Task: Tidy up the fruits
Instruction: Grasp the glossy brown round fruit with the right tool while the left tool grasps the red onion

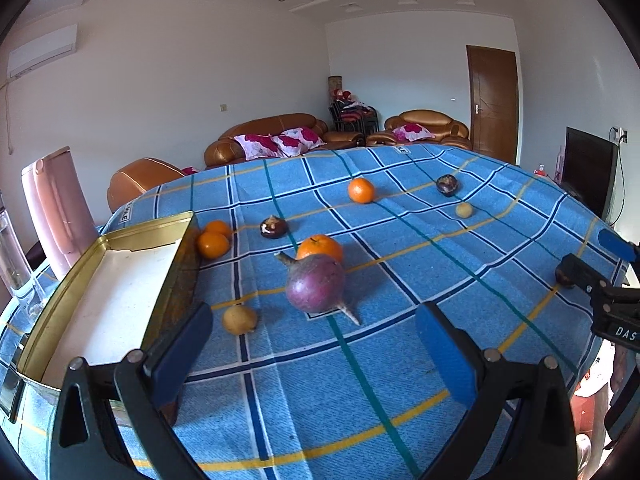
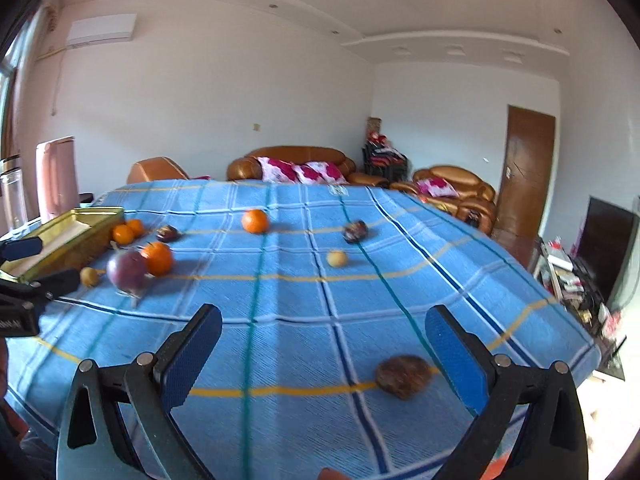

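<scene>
Loosely scattered fruits lie on the blue plaid surface (image 1: 400,360): a purple radish (image 1: 316,289) touching an orange (image 1: 320,247), a small yellow fruit (image 1: 239,319) just beside the gold tin (image 1: 100,304). Left gripper (image 1: 314,360) fingers are spread wide, holding nothing. Right gripper (image 2: 323,354) fingers are likewise apart, with a brown fruit (image 2: 403,375) near the right one.

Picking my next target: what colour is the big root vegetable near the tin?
Purple radish, clearest in left wrist view.

Bare cloth (image 2: 288,320) ahead — tin (image 1: 132,280) blocks left.
</scene>
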`<move>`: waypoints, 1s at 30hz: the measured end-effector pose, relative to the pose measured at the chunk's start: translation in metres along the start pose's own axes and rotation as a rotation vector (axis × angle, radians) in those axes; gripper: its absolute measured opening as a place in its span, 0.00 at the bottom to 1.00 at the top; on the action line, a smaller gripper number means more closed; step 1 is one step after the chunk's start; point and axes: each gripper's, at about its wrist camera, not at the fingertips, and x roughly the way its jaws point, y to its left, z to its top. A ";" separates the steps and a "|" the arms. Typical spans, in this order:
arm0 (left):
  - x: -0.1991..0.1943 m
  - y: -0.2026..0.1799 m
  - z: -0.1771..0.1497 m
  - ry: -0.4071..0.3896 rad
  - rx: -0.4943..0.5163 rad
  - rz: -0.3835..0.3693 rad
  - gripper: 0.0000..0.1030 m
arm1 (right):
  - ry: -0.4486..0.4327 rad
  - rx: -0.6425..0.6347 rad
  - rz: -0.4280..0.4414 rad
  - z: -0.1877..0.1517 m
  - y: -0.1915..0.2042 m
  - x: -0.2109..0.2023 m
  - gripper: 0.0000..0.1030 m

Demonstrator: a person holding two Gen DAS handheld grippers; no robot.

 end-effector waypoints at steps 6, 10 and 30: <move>0.009 -0.004 -0.001 0.019 -0.005 -0.007 1.00 | 0.057 0.038 -0.036 -0.019 -0.032 0.010 0.95; 0.017 -0.004 -0.004 0.043 -0.009 -0.011 1.00 | 0.106 0.093 -0.017 -0.025 -0.044 0.026 0.88; 0.077 0.019 0.016 0.220 -0.124 -0.093 0.61 | 0.092 -0.024 0.140 0.003 0.000 0.048 0.41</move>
